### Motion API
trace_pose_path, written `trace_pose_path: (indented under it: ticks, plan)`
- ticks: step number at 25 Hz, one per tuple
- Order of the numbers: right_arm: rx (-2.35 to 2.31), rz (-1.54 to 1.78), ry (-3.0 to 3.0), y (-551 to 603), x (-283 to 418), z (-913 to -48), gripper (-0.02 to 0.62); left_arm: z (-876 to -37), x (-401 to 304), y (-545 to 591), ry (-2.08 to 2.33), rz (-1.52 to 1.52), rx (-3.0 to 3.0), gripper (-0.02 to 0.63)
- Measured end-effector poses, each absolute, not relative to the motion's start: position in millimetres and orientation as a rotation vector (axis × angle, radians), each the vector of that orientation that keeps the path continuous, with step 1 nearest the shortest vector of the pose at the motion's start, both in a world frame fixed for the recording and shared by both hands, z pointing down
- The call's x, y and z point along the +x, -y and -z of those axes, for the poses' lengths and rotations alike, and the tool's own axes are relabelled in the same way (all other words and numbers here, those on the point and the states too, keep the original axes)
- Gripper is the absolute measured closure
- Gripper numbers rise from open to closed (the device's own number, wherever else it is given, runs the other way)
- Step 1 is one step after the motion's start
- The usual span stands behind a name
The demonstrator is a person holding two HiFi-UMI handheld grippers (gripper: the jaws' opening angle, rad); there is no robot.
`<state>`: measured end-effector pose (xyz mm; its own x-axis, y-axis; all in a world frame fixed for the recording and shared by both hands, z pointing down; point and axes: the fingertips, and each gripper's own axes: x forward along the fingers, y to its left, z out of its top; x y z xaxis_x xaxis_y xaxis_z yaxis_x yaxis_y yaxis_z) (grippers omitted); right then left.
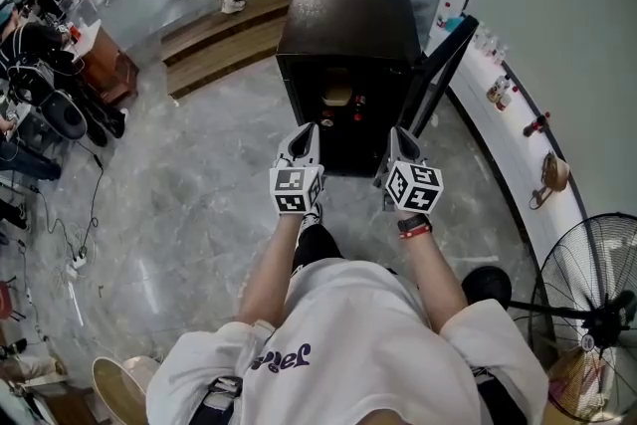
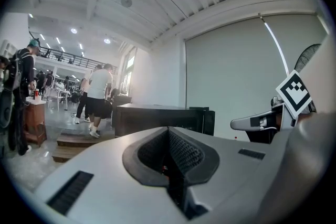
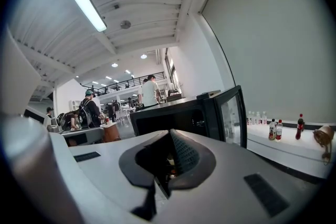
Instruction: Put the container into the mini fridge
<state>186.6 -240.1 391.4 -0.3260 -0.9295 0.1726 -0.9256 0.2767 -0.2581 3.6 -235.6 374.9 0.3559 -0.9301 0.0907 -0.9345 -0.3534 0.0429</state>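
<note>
Trouble from here lies mostly in what we cannot make out. We hold both tools up in front of the mini fridge (image 1: 348,25), and neither carries anything. The left gripper (image 1: 307,134) has its jaws pressed together with nothing between them, and the right gripper (image 1: 398,136) is closed the same way. The door (image 1: 445,65) stands swung out to our right, so the dark inside faces us.

On a shelf inside sits what we take for the container (image 1: 338,95), a pale tan shape with small red things (image 1: 356,106) just beside it. The inside is too dim for us to be sure of either. If we are wrong about that shape, we stand empty-handed with no container in view, and closing up would leave the job undone.

If we are right, only the door is left, and that is where things could slip. A closed jaw pushing on a smooth door edge may skid off. A hard shove could make the door bounce back or jolt the shelf and tip the red things against the container. Should the container sit close to the front lip, the door may catch it.

The ledge (image 1: 513,149) with its bottles (image 1: 498,93) runs near the open door, so a wide sweep of our right arm could knock them.
</note>
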Motion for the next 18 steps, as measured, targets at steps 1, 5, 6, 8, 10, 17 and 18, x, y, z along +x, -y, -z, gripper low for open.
trace_pose_path:
  ticks: [1, 5, 6, 8, 10, 17, 18]
  plan:
    - [-1.814, 0.494, -2.502, 238.9, 184.9, -391.2, 0.581, -374.4, 4.5, 234.4, 1.733, -0.081, 2.518, 0.586]
    - [-1.805, 0.499, -2.509, 235.0, 179.5, -389.8, 0.581, -372.1, 6.6, 231.1, 1.734, -0.095, 2.535, 0.586]
    - [-1.803, 0.500, -2.508, 234.9, 179.6, -390.3, 0.583, -372.2, 7.8, 231.2, 1.734, -0.099, 2.539, 0.586]
    - [-1.800, 0.503, -2.505, 235.4, 182.0, -392.4, 0.583, -373.9, 12.0, 231.7, 1.732, -0.106, 2.546, 0.586]
    - [-1.792, 0.513, -2.505, 235.1, 184.3, -395.4, 0.583, -378.3, 16.0, 231.1, 1.727, -0.120, 2.542, 0.586]
    - [-1.704, 0.801, -2.485, 211.7, 187.1, -441.1, 0.583, -441.7, 36.8, 207.1, 1.562, -0.282, 2.469, 0.586]
    - [-1.683, 0.879, -2.471, 203.4, 189.4, -454.0, 0.583, -457.9, 43.4, 198.8, 1.519, -0.315, 2.449, 0.586]
